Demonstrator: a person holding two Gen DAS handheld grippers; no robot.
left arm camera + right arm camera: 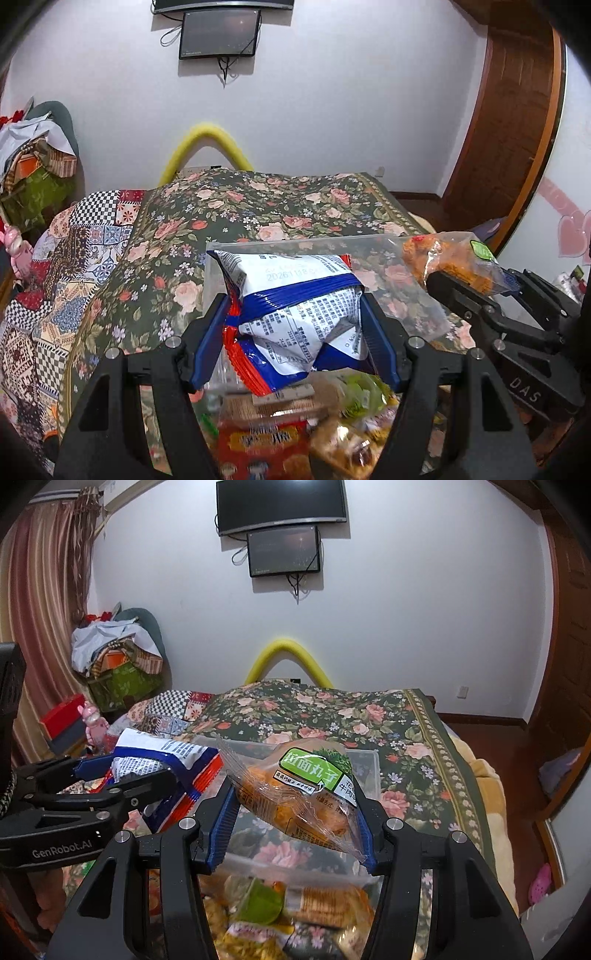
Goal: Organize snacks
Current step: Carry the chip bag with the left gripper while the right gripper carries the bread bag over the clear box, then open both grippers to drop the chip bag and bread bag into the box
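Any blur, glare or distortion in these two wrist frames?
Left wrist view: held packet sharp, snack pile below it smeared; door frame bowed by the fisheye. Right wrist view: held bag legible, with glare on its clear film; curtain curves at the edge, corners vignetted black.

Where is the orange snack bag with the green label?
The right gripper holds the orange snack bag in the air over the clear plastic bin, just right of the blue-and-white bag in the left gripper.

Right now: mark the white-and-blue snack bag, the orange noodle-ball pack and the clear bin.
white-and-blue snack bag [295,314], left wrist view, crumpled printed middle.
orange noodle-ball pack [295,797], right wrist view, clear front below green label.
clear bin [365,771], right wrist view, far right wall.
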